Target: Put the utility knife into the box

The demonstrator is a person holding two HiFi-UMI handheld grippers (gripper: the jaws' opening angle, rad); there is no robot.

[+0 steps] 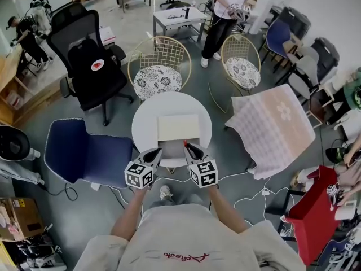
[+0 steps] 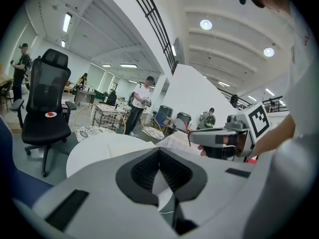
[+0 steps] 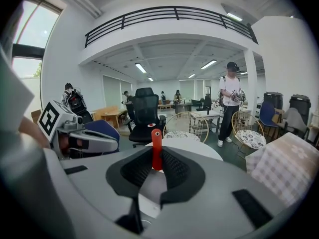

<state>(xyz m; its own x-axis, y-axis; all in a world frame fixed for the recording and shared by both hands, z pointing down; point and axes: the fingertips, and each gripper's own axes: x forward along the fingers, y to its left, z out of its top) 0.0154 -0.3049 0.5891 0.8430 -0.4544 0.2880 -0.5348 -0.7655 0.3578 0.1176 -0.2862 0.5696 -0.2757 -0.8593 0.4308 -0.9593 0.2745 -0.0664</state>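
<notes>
Red script on the person's shirt (image 1: 186,236) is too blurred to read. The right tongs (image 3: 157,169) pinch the red utility knife (image 3: 156,146). The left tongs (image 2: 159,176) are pressed together, near the box (image 1: 179,127).

Around the round white table (image 1: 144,123), a black office chair (image 1: 93,72) stands at ten o'clock and a blue seat (image 1: 84,151) at eight. The floor (image 1: 203,89) is grey. Ceiling strip lights (image 3: 142,67) glow.

Black office chair (image 1: 93,66) near round table (image 1: 144,126)

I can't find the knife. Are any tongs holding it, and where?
The right tongs pinch the red utility knife near its lower end; left tongs hold nothing.
</notes>
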